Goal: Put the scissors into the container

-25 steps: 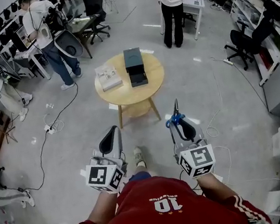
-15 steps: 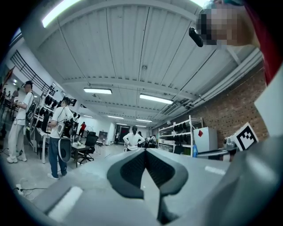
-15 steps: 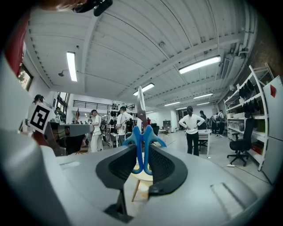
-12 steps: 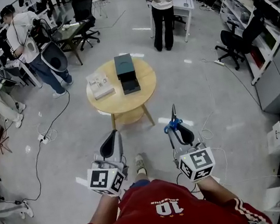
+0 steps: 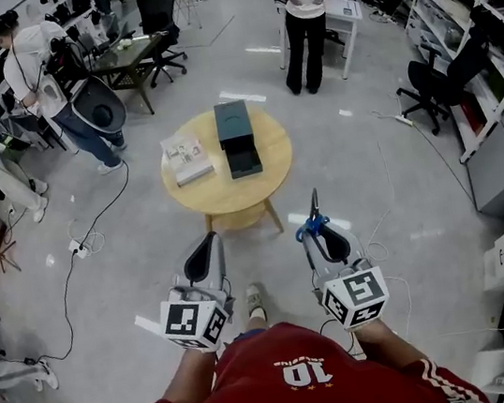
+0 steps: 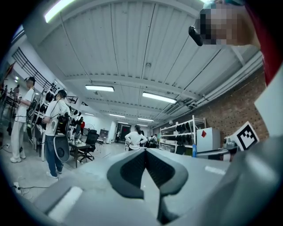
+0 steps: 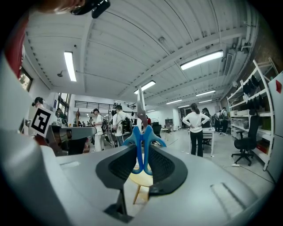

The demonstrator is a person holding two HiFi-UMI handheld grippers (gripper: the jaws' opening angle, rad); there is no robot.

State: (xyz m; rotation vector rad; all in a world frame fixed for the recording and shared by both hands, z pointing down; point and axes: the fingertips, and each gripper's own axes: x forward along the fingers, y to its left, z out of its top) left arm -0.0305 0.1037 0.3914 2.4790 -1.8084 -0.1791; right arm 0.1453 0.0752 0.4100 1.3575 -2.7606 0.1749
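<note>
Short of the table [image 5: 232, 194], my right claw [image 5: 320, 232] grips the scissors [image 5: 314, 217] by their blue handles, blades leading. Advance level and line the blades up with the container [image 5: 238, 136] on the table. My left claw [image 5: 205, 251] is closed and empty, so keep it clear.

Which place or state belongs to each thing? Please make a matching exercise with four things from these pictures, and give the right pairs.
Things:
1. scissors
2. left gripper
3. container
4. pale book

Places or states:
a. on the round table, left of the dark box in the head view
b. clamped in the right gripper, blue handles between its jaws
c. shut, nothing between the jaws
d. dark, near the table's middle

Pairs: 1-b, 2-c, 3-d, 4-a
</note>
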